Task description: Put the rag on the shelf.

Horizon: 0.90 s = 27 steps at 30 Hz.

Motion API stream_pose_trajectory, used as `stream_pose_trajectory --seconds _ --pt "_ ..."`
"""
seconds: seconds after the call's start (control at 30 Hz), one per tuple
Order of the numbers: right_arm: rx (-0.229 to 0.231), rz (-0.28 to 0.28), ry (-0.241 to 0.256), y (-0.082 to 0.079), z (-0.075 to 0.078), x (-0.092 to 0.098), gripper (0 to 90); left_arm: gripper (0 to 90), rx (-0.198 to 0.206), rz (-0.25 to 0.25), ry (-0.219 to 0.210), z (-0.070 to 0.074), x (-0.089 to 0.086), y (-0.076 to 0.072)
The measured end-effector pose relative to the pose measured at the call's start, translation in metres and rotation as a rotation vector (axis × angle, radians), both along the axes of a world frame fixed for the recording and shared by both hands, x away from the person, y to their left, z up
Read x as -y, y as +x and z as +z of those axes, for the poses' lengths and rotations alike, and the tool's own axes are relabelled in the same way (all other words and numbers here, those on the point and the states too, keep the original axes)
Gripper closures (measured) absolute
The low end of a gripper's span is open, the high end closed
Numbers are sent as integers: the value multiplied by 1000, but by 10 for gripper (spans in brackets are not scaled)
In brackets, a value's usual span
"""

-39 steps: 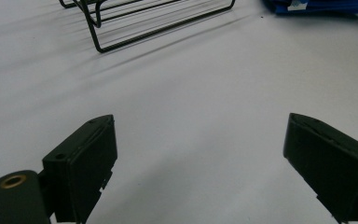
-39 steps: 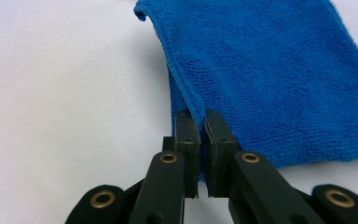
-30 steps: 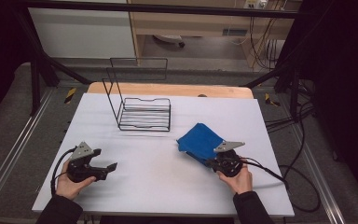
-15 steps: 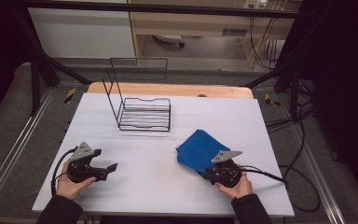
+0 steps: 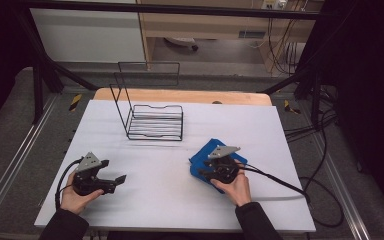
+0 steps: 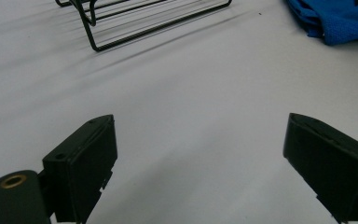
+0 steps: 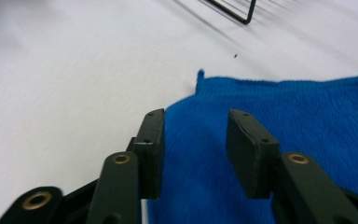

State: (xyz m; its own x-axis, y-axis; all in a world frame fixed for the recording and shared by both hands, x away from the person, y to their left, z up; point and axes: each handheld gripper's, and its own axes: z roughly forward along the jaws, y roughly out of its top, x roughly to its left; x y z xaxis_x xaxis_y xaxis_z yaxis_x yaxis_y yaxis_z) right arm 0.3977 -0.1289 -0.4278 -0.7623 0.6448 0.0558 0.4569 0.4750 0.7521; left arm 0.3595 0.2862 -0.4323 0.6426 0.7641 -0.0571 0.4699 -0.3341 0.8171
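Note:
A blue cloth [image 5: 207, 152] lies bunched on the white table [image 5: 170, 210], right of centre. My right gripper [image 5: 201, 173] rests low over the cloth's near left part. In the right gripper view its jaws [image 7: 196, 140] stand a little apart, open, with the cloth [image 7: 307, 107] spread under and between them and its corner just ahead. My left gripper [image 5: 112, 171] sits at the near left of the table, held by a hand. Its jaws are wide open [image 6: 200, 158] over bare table, with the cloth [image 6: 340, 18] far off at upper right.
A black wire rack [image 5: 155, 122] stands at the back centre-left of the table, also visible as the rack [image 6: 121, 28] and the rack [image 7: 235, 11]. A wooden board [image 5: 180, 95] lines the far edge. The right gripper's cable [image 5: 280, 182] trails off to the right.
My right gripper has moved left and toward me across the blue cloth, and the cloth has shifted slightly nearer. The left gripper has stayed put.

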Motion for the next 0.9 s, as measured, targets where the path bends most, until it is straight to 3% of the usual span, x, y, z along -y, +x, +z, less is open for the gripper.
stream_pose_trajectory --seconds 0.1,0.13,0.2,0.33,0.8,0.9 --pt "-20 -27 -22 17 -11 -8 666 99 1 -1 0 0 0 0" --pt "-20 -27 -22 17 -11 -8 666 99 1 -1 -1 0 -1 0" --pt "-26 -24 -38 22 -19 -10 756 99 1 -1 0 0 -1 0" --pt "-16 -23 -30 20 -18 -10 851 100 0 -1 1 0 0 0" --pt "5 -61 41 23 -4 -4 853 100 1 -1 2 0 0 0" --pt "-1 -60 34 24 -5 -5 850 100 1 -1 0 0 -1 0"
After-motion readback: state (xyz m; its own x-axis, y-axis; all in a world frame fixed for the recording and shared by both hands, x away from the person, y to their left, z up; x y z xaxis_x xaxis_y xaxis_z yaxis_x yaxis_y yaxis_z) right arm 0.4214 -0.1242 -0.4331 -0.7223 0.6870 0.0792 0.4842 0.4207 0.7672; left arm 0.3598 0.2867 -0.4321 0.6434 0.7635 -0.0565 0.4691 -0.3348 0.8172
